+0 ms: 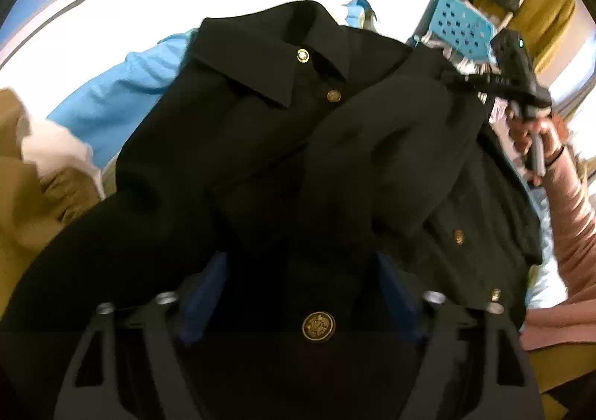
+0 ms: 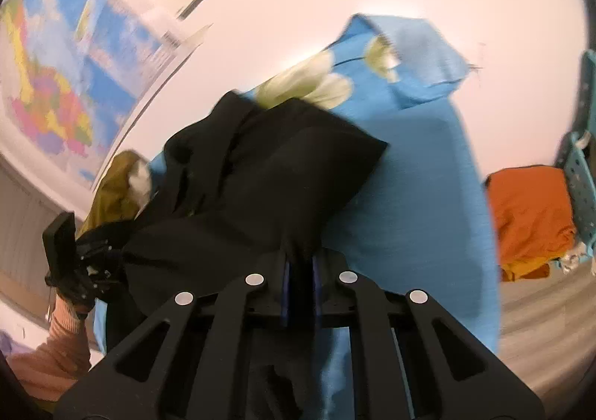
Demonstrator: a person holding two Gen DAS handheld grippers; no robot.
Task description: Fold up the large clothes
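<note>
Heavy, limp black jacket (image 1: 283,144): right gripper (image 2: 301,280) jaws pinch its edge; left gripper (image 1: 298,293) jaws spread, probably clear above it.

Black coat (image 1: 260,159) fills centre; teal basket (image 1: 462,29) blocks right; blue sheet (image 2: 409,215) open.
</note>
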